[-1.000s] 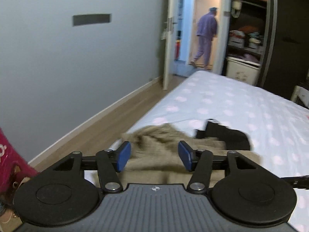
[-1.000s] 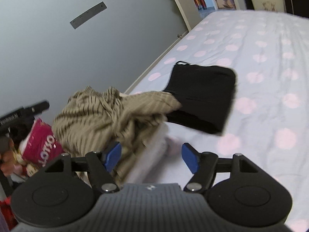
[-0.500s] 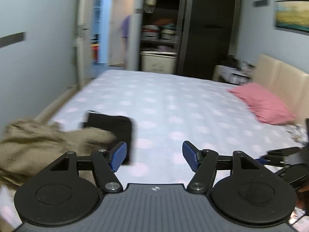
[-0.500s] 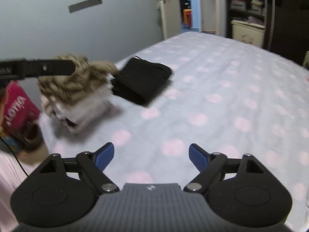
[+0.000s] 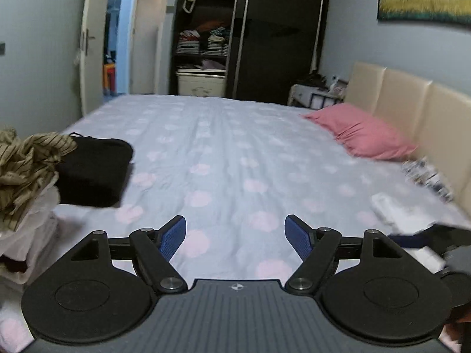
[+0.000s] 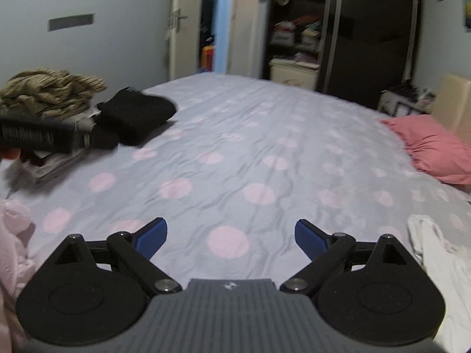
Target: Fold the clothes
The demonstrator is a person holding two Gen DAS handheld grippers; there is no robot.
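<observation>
A rumpled tan striped garment tops a stack of pale folded clothes at the bed's left edge. Beside it lies a folded black garment. A white garment lies crumpled at the bed's right, near my right gripper. My left gripper is open and holds nothing, over bare sheet. My right gripper is open too, with nothing between its fingers. Part of the left gripper's body shows as a dark bar in the right wrist view.
The bed has a pale blue sheet with pink dots. A pink pillow leans near the beige headboard. Dark wardrobe, open shelves and an open door stand beyond. Pale pink fabric sits at lower left.
Both grippers swung right, away from the clothes pile toward the middle of the bed and the pillow. The pile has slid to the left edge of both views. Both jaws stayed open.
</observation>
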